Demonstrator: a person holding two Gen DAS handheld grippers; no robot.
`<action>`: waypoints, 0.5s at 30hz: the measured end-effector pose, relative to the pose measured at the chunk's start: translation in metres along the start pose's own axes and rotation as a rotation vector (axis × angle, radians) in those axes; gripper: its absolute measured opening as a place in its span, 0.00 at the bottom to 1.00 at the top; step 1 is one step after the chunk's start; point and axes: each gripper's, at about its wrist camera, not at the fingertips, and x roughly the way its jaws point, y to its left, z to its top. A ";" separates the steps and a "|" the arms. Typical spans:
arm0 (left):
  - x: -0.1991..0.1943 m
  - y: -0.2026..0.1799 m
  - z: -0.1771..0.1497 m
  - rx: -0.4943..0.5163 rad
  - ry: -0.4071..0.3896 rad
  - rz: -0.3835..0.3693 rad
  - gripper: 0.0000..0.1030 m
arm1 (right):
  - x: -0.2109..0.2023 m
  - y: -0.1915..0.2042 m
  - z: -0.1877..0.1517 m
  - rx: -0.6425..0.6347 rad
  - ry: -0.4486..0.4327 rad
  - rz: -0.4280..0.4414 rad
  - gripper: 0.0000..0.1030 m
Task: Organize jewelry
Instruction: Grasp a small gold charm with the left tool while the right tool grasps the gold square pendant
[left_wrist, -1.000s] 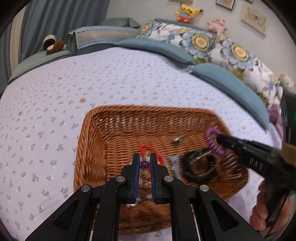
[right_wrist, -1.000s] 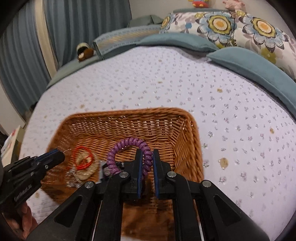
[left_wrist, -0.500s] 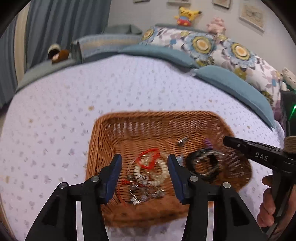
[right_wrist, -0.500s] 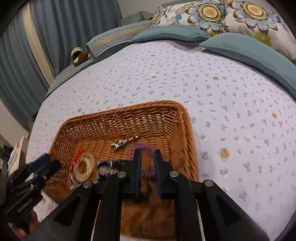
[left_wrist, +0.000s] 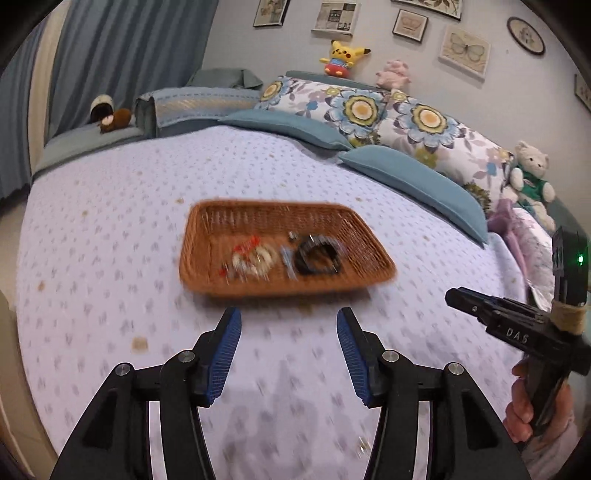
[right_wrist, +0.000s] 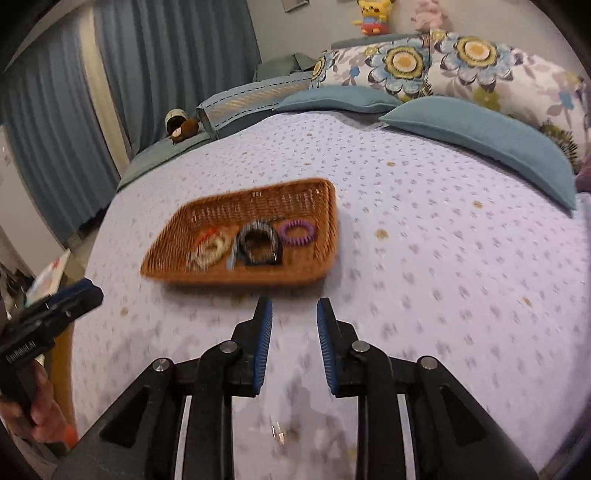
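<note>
The purple coil band, black bracelet and beads lie in the brown wicker basket, so sorting looks finished; left claw and right claw are opening, empty.

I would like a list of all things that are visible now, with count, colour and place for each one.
basket: 1, brown wicker, on the bed
hair tie: 1, purple coil, in the basket, right end
bracelet: 1, black, middle of the basket
pile of small jewelry: count unclear, red and cream, left part of the basket
bedspread: 1, pale lilac with small print, under the basket
pillows: 2 teal, 2 flowered, at the head of the bed
plush toys: yellow, pink, white, brown, around the bed
curtains: blue, behind the bed
left gripper: black, blue pads, opening, empty
right gripper: same, opening, empty
</note>
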 end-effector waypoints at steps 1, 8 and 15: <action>-0.003 -0.001 -0.009 -0.009 0.011 -0.007 0.54 | -0.006 0.001 -0.010 0.002 -0.004 0.003 0.27; 0.004 -0.019 -0.074 -0.025 0.134 -0.078 0.54 | -0.003 0.005 -0.068 0.045 0.067 0.018 0.27; 0.028 -0.040 -0.104 0.046 0.222 -0.111 0.54 | 0.019 0.000 -0.100 0.070 0.149 0.021 0.27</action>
